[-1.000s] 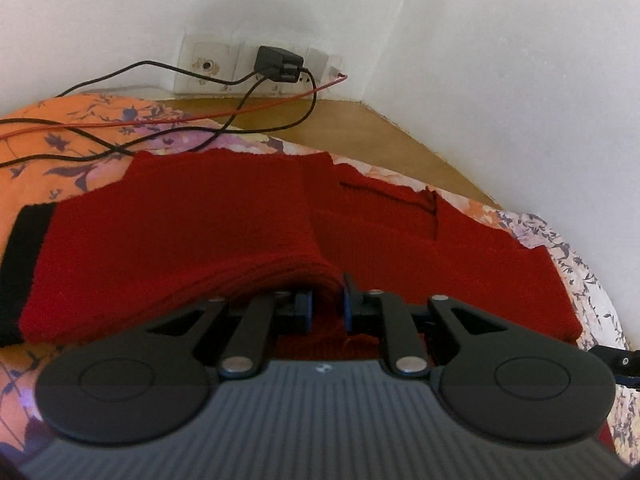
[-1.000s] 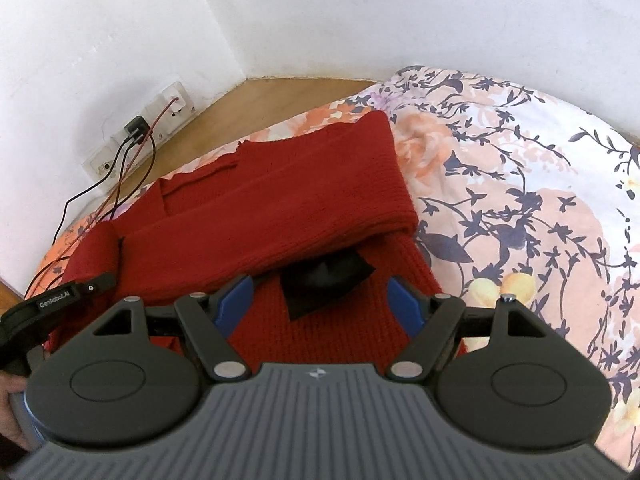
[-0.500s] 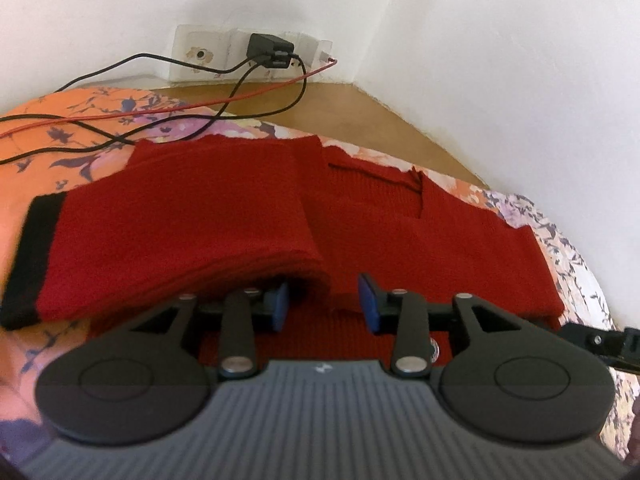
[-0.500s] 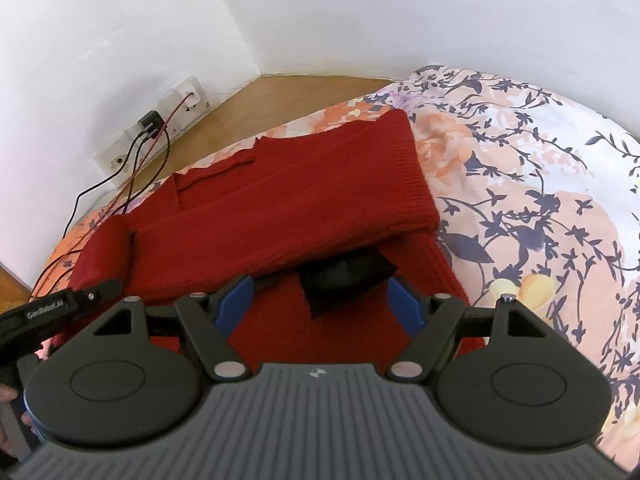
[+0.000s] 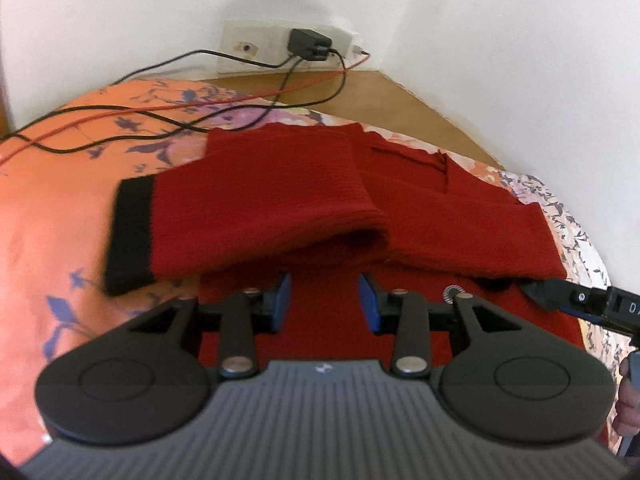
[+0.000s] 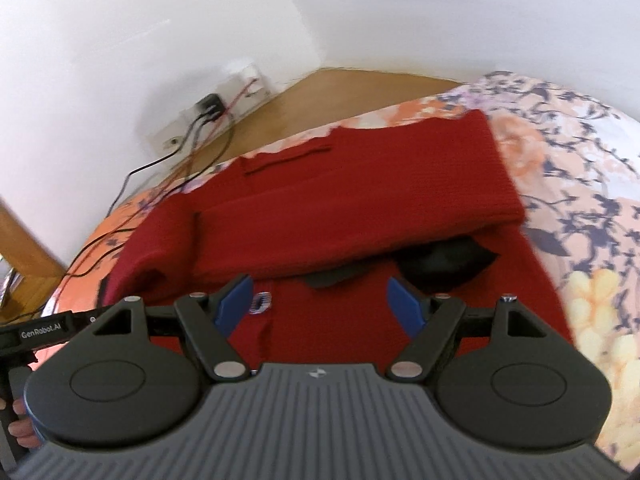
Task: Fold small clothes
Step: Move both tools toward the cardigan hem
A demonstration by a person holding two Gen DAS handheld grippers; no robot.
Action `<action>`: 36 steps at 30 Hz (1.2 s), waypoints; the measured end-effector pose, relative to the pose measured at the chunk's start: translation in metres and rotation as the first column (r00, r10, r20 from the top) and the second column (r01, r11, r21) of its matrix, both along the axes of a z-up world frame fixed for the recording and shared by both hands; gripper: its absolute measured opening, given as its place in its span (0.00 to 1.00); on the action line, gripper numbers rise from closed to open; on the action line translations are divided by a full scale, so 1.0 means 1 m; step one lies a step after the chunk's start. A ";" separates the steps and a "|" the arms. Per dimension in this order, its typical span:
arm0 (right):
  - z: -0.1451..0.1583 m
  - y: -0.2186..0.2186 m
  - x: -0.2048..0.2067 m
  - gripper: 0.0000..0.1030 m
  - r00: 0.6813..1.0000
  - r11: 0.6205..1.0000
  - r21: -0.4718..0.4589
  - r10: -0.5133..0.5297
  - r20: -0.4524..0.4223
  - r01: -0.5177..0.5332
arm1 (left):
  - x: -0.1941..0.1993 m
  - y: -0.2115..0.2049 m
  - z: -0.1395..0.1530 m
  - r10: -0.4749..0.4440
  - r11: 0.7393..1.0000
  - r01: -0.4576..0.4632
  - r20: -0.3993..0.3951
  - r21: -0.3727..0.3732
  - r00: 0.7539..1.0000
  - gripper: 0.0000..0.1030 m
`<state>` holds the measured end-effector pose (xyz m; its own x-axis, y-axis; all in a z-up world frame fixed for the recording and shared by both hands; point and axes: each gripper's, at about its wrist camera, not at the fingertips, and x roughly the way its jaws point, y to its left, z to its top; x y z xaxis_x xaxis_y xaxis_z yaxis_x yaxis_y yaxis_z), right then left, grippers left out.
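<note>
A red knit sweater [image 5: 420, 216] [image 6: 360, 208] lies flat on the floral bedsheet [image 5: 60, 208]. Both sleeves are folded across its body. The left sleeve [image 5: 260, 208] ends in a black cuff [image 5: 130, 236] that hangs over the sheet. The right sleeve's black cuff [image 6: 444, 260] rests crumpled on the sweater's front. My left gripper [image 5: 324, 304] is open just above the sweater's lower part, with nothing between its blue pads. Over the hem, the right gripper [image 6: 324, 308] also stands open and empty. A small badge [image 6: 260, 304] shows by its left finger.
Black and red cables [image 5: 168, 120] trail over the sheet from a wall socket strip [image 5: 280, 46] with a black charger [image 5: 310, 42]. Wooden floor [image 6: 348, 92] lies between bed and white walls. The other gripper's tip [image 5: 580, 300] and the holding hand [image 6: 18, 420] show at the edges.
My left gripper let go of the left sleeve, opened and pulled back; the sleeve now lies folded across the body. The right gripper stayed open and drew back slightly.
</note>
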<state>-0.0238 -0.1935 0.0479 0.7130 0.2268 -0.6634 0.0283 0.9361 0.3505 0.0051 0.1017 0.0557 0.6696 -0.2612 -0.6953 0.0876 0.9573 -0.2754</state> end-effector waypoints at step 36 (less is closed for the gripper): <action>-0.020 0.221 0.075 0.71 0.931 0.932 0.051 0.361 -0.063 -0.358 | -0.015 0.082 -0.032 0.045 0.999 -0.045 -0.062 -0.006 0.997 0.38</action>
